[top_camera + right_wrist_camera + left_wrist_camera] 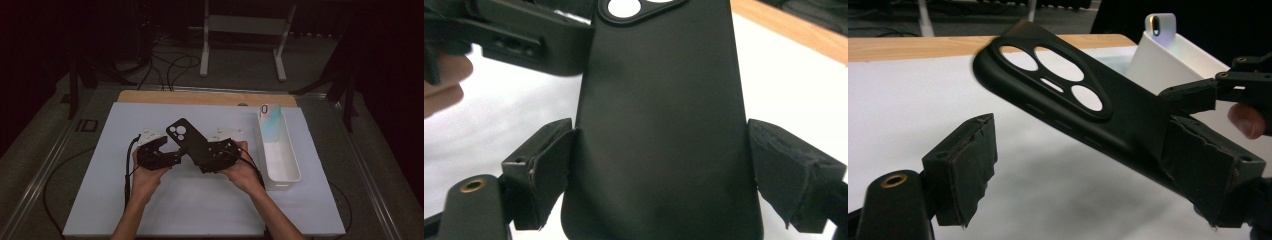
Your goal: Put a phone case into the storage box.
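Note:
A black phone case point(186, 136) with round camera cut-outs is held above the white mat, tilted up toward the far left. My right gripper point(207, 155) is shut on its lower end; in the right gripper view both pads point(549, 160) press the case's point(659, 100) long edges. My left gripper point(172, 156) stands open beside it. In the left gripper view the case point(1088, 110) crosses between the jaws and lies against the right pad point(1203, 160), while the left pad is bare. The right gripper point(1228, 90) shows behind it.
A long white bin point(292, 165) stands on the mat's right side, with a pale iridescent phone point(270, 122) upright at its far end. The white mat point(150, 210) covers a wooden table point(200, 96). Cables and a stand's feet lie on the floor beyond.

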{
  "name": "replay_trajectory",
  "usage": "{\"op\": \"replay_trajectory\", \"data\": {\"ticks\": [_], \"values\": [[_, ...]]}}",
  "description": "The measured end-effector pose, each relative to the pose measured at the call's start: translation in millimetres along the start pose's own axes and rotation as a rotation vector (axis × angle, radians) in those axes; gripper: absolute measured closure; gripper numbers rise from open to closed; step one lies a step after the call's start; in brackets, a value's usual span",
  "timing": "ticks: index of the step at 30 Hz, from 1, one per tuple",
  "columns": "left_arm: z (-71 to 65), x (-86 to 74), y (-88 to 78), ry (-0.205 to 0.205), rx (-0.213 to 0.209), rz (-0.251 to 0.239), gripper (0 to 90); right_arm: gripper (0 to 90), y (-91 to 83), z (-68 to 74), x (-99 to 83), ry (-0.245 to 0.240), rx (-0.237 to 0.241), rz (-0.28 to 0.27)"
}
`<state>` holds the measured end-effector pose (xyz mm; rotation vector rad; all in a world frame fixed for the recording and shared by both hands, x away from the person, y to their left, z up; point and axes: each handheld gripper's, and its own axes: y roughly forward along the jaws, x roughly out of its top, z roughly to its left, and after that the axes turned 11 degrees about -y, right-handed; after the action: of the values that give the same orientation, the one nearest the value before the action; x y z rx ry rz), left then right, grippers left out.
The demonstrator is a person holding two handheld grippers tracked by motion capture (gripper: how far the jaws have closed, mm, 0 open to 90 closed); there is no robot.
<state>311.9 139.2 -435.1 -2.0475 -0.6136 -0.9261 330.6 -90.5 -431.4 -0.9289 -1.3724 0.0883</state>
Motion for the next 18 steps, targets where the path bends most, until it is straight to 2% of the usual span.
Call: {"op": "replay_trajectory", "data": {"ticks": [3, 6, 9, 11, 13, 17, 18], "values": [[-3.2, -0.2, 2.0, 0.001, -0.027, 0.003, 19.7, 14.8, 0.5, 3.8, 1.2, -0.019, 0.012, -0.017], [-5.3, 0.5, 2.4, -0.009, -0.088, 0.006, 34.7, 14.9, 3.2, 9.6, 2.5, -0.035, 0.009, -0.022], [-8.3, 1.1, 0.5, 0.004, -0.141, 0.000, 51.4, 14.8, 5.4, 12.6, 3.0, -0.033, 0.007, -0.024], [-11.9, 1.6, -0.1, 0.020, -0.149, -0.002, 62.7, 14.8, 7.1, 13.9, 2.6, -0.042, 0.016, -0.024], [-14.3, 2.0, 0.4, 0.028, -0.165, 0.002, 70.1, 14.7, 9.2, 17.0, 2.5, -0.039, 0.010, -0.024], [-19.5, 1.4, 0.6, 0.050, -0.166, -0.005, 78.0, 14.6, 13.4, 20.2, 1.5, -0.012, 0.018, -0.033], [-21.2, 1.0, 0.6, 0.071, -0.164, -0.004, 79.1, 14.4, 14.6, 20.9, 1.4, -0.006, 0.018, -0.033]]}}
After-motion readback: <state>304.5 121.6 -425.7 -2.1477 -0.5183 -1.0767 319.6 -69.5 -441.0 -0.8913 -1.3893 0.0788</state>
